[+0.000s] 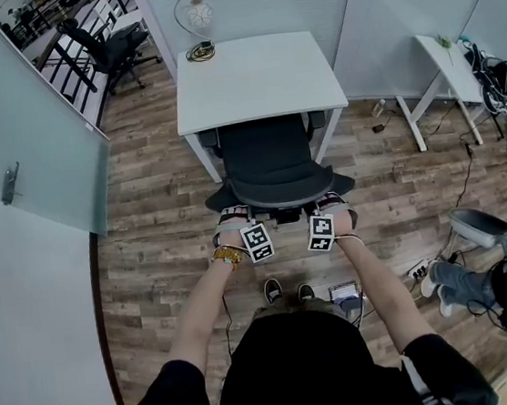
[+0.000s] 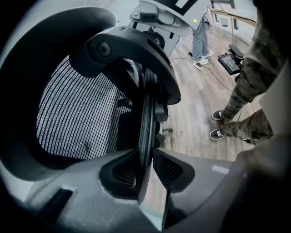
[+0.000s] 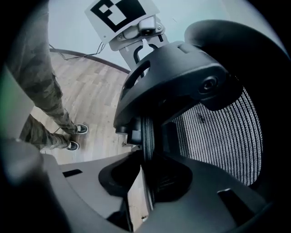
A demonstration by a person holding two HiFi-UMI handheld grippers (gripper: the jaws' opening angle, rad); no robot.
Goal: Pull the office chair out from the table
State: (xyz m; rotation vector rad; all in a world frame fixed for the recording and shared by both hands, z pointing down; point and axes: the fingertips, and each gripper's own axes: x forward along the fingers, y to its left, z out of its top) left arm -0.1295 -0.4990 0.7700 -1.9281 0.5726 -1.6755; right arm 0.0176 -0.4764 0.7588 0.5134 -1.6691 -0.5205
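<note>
A black mesh-backed office chair (image 1: 269, 158) stands with its seat tucked under the white table (image 1: 257, 82), its back toward me. My left gripper (image 1: 234, 216) and right gripper (image 1: 330, 202) sit side by side on the top edge of the chair back. In the left gripper view the thin rim of the chair back (image 2: 146, 123) runs between the jaws of the left gripper (image 2: 146, 166), which is shut on it. The right gripper (image 3: 145, 177) is likewise shut on the chair back's rim (image 3: 148, 132), mesh to its right.
A frosted glass partition (image 1: 28, 160) stands to the left. A second white table (image 1: 447, 63) and cables are at the right, with a seated person (image 1: 483, 279) and a power strip (image 1: 418, 270) nearby. Another black chair (image 1: 110, 45) stands far left. My feet (image 1: 286, 290) are just behind the chair.
</note>
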